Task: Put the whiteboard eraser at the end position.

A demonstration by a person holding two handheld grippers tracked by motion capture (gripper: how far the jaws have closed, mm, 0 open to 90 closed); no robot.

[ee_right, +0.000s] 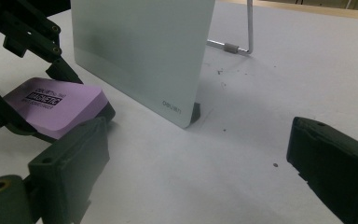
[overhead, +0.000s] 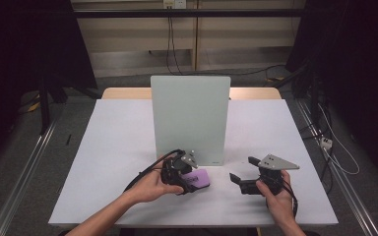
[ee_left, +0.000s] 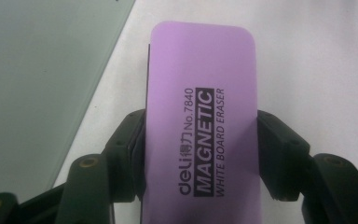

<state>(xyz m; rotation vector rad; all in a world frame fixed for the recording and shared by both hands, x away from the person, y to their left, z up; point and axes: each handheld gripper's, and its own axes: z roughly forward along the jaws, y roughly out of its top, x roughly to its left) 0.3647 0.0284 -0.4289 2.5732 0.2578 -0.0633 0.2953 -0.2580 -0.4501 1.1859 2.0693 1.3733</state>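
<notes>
Pinching the purple eraser (ee_left: 201, 130) by its long sides, the left gripper (overhead: 179, 173) holds it low at frame centre on the table (overhead: 103, 162), just before the upright whiteboard (overhead: 189, 118), while the right gripper (overhead: 248, 178), lower right, gapes wide, holding nothing.

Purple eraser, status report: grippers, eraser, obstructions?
Left gripper shut on purple rectangular whiteboard eraser, low over table. Right gripper open, empty. Upright pale glass board close behind eraser.
</notes>
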